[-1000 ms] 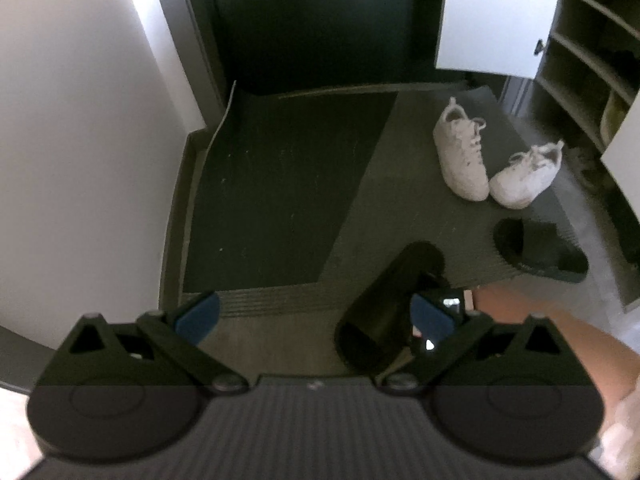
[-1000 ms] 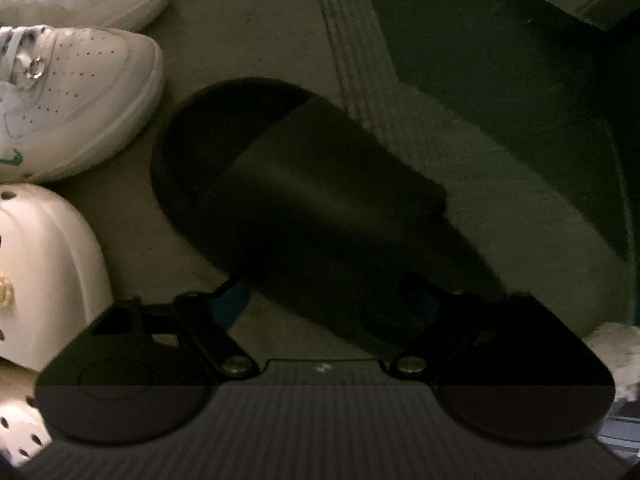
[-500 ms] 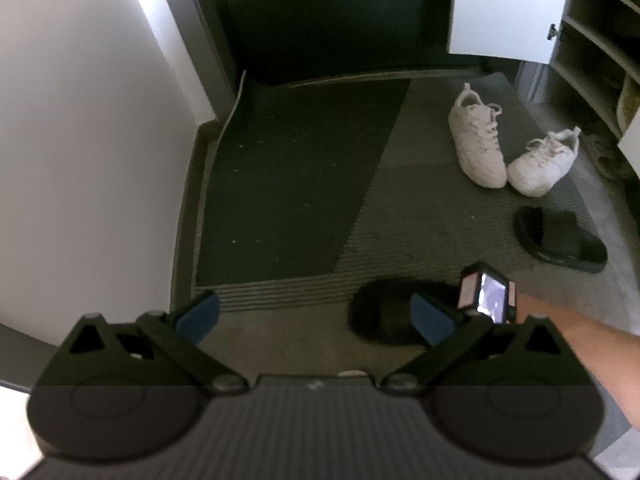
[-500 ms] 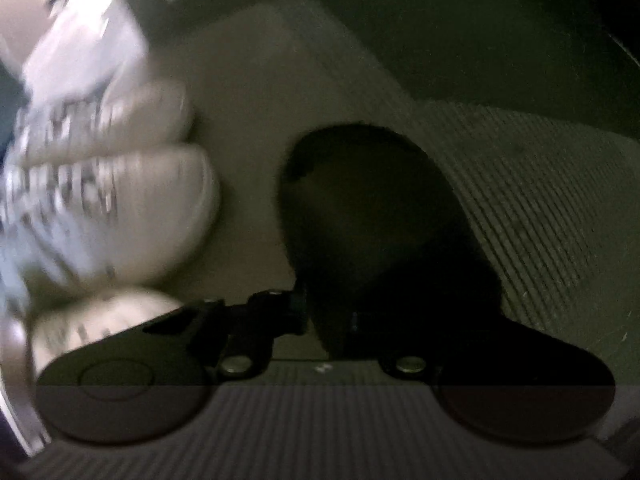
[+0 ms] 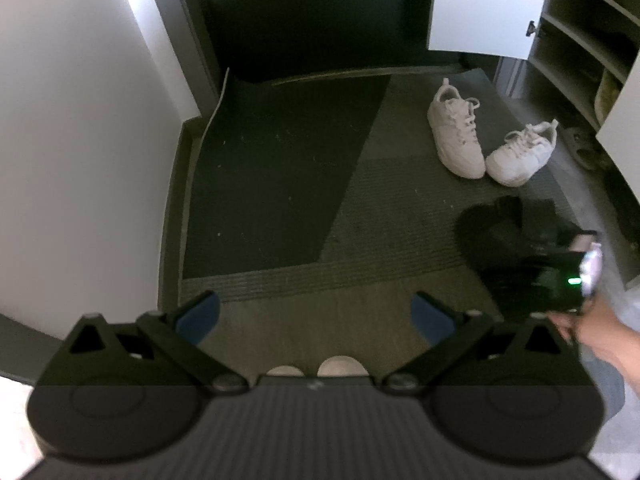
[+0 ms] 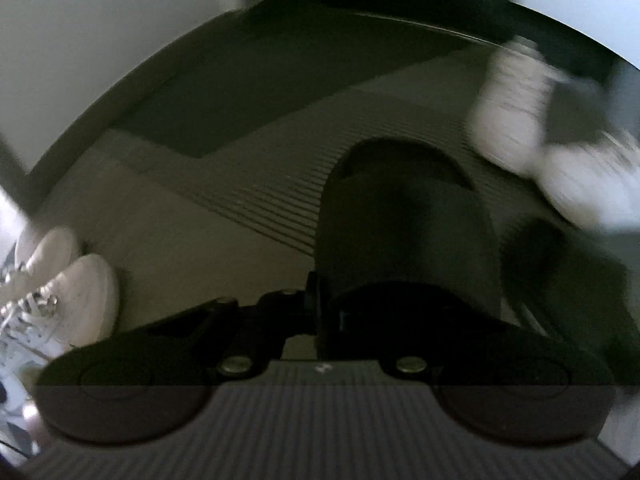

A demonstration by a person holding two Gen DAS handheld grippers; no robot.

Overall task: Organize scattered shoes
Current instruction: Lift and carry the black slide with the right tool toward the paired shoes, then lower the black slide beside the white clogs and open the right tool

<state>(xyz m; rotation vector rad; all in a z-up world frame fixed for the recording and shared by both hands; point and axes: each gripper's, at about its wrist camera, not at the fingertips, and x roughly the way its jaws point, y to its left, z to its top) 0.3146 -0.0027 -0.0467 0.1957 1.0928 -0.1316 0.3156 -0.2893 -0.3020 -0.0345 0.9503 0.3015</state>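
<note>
White sneakers motion-blurred — second slide perhaps behind.

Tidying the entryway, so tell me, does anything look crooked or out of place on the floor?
Yes. The white sneakers on the mat sit splayed, toes together and heels apart, not side by side. The mat's far left corner curls up against the wall.

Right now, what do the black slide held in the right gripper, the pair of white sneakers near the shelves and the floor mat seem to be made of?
Black slide: probably moulded foam or rubber; matte, seamless, one piece.
White sneakers: likely leather or synthetic leather; smooth panels, woven laces.
Floor mat: looks like ribbed textile or carpet; fine parallel ridges, no shine.
All three are guesses from looks only.
</note>
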